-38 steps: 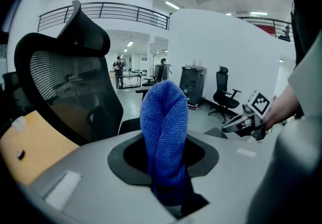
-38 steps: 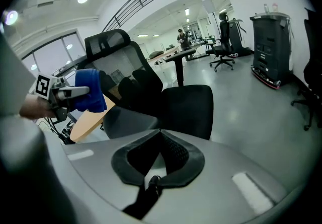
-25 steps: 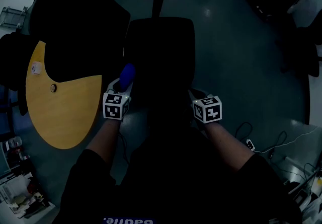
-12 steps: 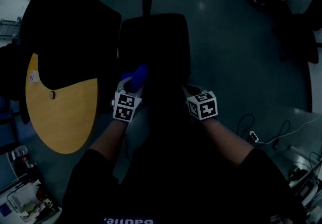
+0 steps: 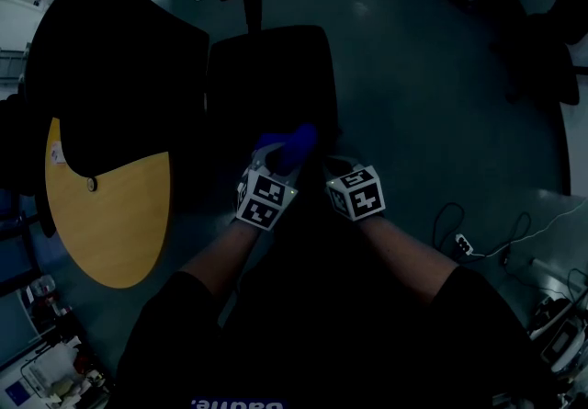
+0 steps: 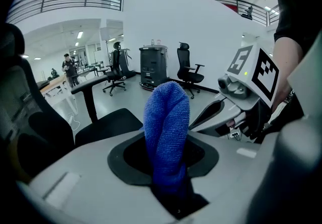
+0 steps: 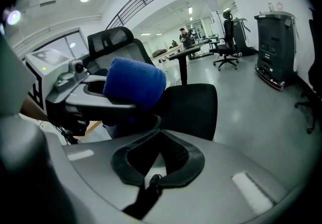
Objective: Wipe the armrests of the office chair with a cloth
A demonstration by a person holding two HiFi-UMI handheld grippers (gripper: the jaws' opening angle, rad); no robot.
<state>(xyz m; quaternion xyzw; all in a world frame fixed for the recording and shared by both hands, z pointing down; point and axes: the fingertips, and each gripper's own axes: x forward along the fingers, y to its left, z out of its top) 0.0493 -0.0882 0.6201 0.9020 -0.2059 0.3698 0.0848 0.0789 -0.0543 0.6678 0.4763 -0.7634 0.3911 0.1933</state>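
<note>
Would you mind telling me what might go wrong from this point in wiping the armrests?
1. The blue cloth is pinched in the left claw as a narrow upright roll, so it may touch an armrest with only a small patch, or slip out under pressure.
2. The right claw, shut and empty, sits close beside the left one, so the two could knock together.

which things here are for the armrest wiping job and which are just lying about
For the job:
blue fuzzy cloth, clamped in the left claw
black office chair

Just about:
yellow rounded wooden table
white power strip on the floor
distant black swivel chair
</note>
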